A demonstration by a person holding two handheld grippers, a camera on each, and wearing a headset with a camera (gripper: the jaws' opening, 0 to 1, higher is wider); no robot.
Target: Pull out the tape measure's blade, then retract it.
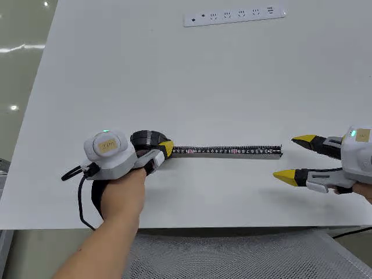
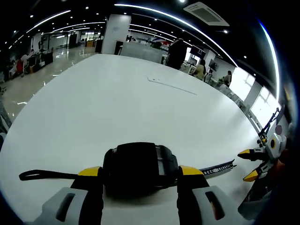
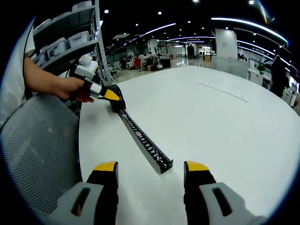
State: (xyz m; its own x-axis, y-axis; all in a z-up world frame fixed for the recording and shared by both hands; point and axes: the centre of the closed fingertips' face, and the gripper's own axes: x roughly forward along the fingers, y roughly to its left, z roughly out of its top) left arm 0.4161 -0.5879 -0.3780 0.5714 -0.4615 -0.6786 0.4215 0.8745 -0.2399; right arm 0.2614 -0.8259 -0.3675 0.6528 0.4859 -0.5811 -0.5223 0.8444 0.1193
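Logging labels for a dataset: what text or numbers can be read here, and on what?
"2 3 4 5 6 7 8 9": scale digits on the tape measure's blade, near its tip.
Tan sticker on the left gripper: too blurred.
Power strip markings: too small.

My right gripper (image 3: pixel 151 167) rises from six o'clock, its yellow-tipped jaws spread wide and touching nothing. The blade (image 3: pixel 143 139) lies flat on the white table (image 3: pixel 211 126), with its hooked end just between my jaw tips. From there it runs toward ten o'clock to the tape measure (image 3: pixel 118 101) — a black case pinched by the left gripper (image 3: pixel 107 93), which a hand (image 3: pixel 70 88) holds. A power strip (image 3: pixel 224 91) lies far out at two o'clock, and grey mesh (image 3: pixel 37 140) sits off the table edge at nine.
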